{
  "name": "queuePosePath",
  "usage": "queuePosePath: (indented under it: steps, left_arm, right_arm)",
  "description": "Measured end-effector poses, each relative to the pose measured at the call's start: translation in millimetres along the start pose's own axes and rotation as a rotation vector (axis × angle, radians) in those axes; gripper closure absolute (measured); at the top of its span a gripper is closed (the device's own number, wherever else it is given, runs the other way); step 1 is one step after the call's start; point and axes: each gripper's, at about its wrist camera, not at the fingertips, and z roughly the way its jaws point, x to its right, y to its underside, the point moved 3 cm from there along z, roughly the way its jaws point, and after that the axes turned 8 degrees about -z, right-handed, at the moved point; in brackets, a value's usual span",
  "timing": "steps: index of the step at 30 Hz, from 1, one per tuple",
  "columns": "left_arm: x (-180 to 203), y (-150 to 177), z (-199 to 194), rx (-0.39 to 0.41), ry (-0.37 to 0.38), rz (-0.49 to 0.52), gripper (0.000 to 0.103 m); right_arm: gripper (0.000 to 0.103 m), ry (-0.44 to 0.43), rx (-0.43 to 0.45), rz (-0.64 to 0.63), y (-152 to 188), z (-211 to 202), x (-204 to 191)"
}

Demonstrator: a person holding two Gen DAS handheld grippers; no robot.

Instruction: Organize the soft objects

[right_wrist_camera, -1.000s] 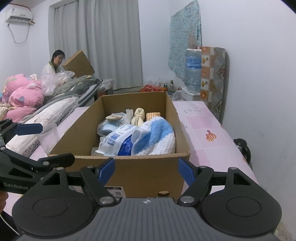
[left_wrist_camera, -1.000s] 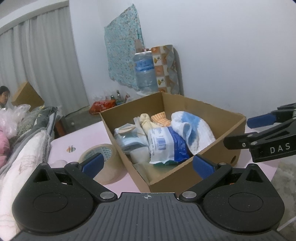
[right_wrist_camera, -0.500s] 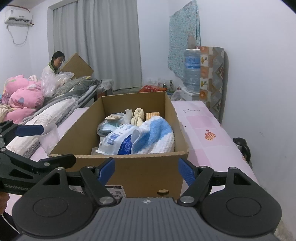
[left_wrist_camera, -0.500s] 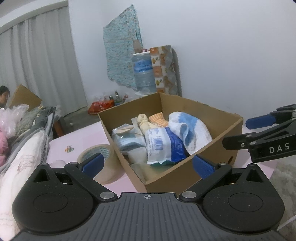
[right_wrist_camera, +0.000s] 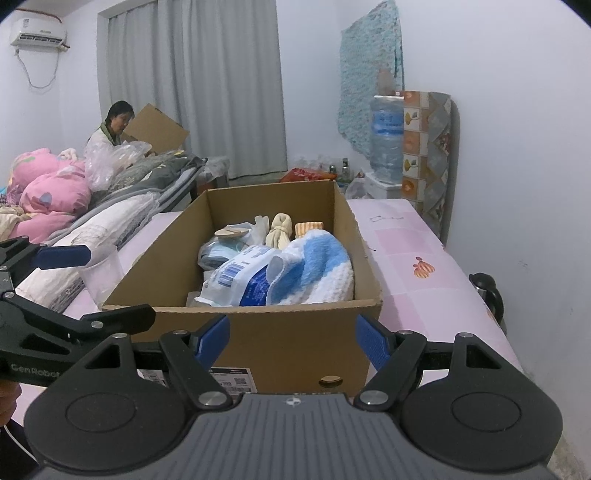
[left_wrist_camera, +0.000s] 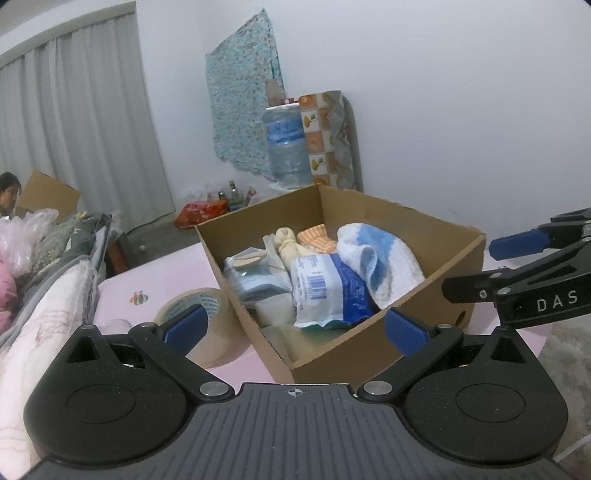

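Nothing has moved since the earlier frame. Both the left claw (left_wrist_camera: 295,326) and the right claw (right_wrist_camera: 293,341) stand open and empty before the cardboard box (right_wrist_camera: 280,343) on the pink worktop (right_wrist_camera: 417,266), where the blue-white towel (right_wrist_camera: 317,269) lies.

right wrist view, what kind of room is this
Most likely a lived-in bedroom: piled quilts on the left, grey curtains over the window, and a wall air conditioner. A water jug stands in the corner.

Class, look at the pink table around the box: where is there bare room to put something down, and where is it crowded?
Bare: the table between the box and the wall. Also beyond the tape roll, around the bee print. Crowded: inside the box, and beside it by the tape roll and clear cup.
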Motion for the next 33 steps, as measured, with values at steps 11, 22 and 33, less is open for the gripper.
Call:
queuePosePath:
  steps: [11, 22, 33]
  left_arm:
    - [0.3, 0.8, -0.9, -0.001, 0.005, 0.001, 0.0]
    - [-0.4, 0.8, -1.6, -0.006, 0.009, -0.004, 0.0]
    - [0.3, 1.4, -1.5, -0.011, 0.012, -0.004, 0.0]
  right_arm:
    - [0.06, -0.004, -0.002, -0.004, 0.5, -1.1, -1.0]
    - [0.06, -0.011, -0.011, -0.006, -0.9, 0.8, -2.6]
    - [0.06, -0.017, -0.019, -0.012, -0.8, 1.7, -4.1]
